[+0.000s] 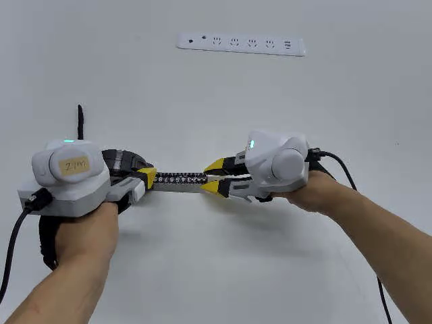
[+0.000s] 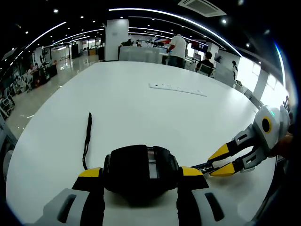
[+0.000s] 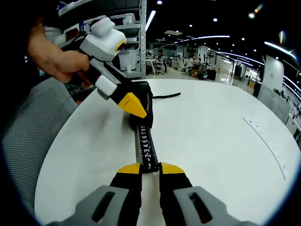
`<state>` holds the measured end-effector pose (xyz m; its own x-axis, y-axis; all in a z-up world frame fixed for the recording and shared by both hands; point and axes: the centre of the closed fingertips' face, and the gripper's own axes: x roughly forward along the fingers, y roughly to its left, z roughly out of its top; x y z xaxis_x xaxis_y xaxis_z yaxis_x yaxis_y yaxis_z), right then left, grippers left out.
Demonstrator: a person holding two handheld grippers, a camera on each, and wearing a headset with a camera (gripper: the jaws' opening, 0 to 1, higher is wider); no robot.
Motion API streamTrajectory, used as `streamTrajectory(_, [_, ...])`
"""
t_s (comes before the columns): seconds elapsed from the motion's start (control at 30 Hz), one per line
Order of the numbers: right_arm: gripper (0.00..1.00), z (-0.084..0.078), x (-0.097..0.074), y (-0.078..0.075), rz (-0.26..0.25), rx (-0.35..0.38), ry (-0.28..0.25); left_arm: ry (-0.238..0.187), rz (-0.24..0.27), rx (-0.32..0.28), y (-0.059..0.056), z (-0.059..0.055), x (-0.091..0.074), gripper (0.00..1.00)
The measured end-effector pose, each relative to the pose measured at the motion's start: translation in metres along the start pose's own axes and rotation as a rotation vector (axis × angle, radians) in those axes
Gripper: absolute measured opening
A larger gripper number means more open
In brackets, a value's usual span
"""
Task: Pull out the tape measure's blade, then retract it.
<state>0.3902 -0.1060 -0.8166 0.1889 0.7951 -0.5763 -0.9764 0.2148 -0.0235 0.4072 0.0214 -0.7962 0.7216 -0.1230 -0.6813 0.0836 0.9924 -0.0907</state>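
A black tape measure case [image 2: 140, 170] sits clamped between the yellow-tipped jaws of my left gripper [image 2: 141, 173], low over the white table [image 1: 202, 88]. In the head view the case [image 1: 125, 162] is half hidden behind my left gripper [image 1: 138, 179]. Its dark numbered blade [image 1: 179, 180] runs right, a short length pulled out. My right gripper [image 1: 214, 177] is shut on the blade's end. In the right gripper view the blade [image 3: 145, 143] leads from my right gripper [image 3: 149, 168] to the case [image 3: 143, 101]. A black wrist strap [image 2: 86, 139] trails from the case across the table.
A white power strip [image 1: 241, 44] lies at the far side of the table, also seen as a power strip [image 2: 178, 89] in the left gripper view. Black cables hang from both grippers. An office with people and shelving lies beyond the table.
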Motion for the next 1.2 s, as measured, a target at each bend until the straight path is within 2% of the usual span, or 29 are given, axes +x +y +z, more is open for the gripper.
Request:
streamTrajectory(0.73, [0.12,0.017,0.027,0.006,0.013,0.005,-0.021,0.004,-0.003,-0.005,0.000,0.000,-0.001,0.59])
streamTrajectory(1.2, [0.12,0.032,0.050,0.011,0.012,-0.011,-0.025,0.006,-0.008,-0.012,0.000,0.000,-0.001,0.59])
